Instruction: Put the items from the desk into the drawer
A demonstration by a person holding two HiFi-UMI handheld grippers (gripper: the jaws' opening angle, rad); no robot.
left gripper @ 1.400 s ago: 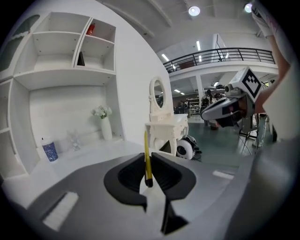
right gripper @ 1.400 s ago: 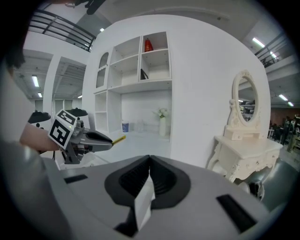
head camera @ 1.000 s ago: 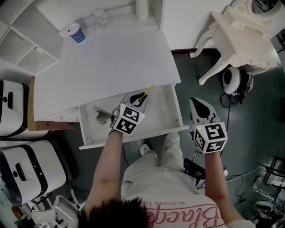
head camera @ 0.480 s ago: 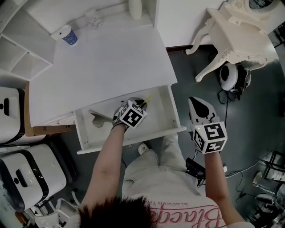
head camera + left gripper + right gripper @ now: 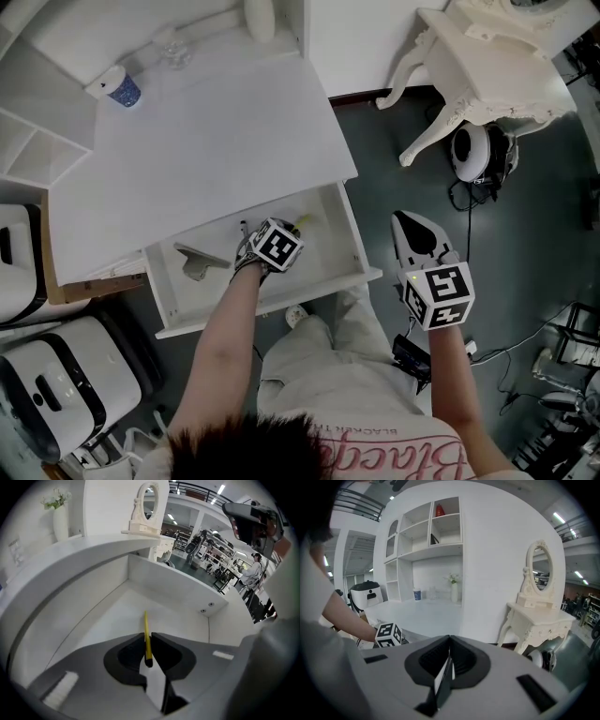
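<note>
A thin yellow pencil point(image 5: 146, 637) is pinched between the jaws of my left gripper point(image 5: 147, 645), which is shut on it. The pencil points forward over the floor of the open white drawer point(image 5: 112, 620). In the head view the left gripper point(image 5: 287, 231) sits low inside the drawer point(image 5: 354, 246), and the pencil's tip point(image 5: 303, 221) shows just beyond it. A grey folded item point(image 5: 199, 257) lies in the drawer's left part. My right gripper point(image 5: 418, 232) hangs to the right of the drawer, off the desk, shut with nothing in it point(image 5: 449, 660).
The white desk top point(image 5: 197, 141) carries a blue-patterned cup point(image 5: 120, 89), a glass point(image 5: 172, 43) and a white vase point(image 5: 260, 17) at its back. A white ornate dressing table point(image 5: 487, 66) and headphones point(image 5: 478, 150) are at the right. White machines point(image 5: 19, 272) stand at the left.
My left gripper has gone down and deeper into the drawer with the pencil, whose tip no longer sticks out over the desk edge. The right gripper has barely moved.
</note>
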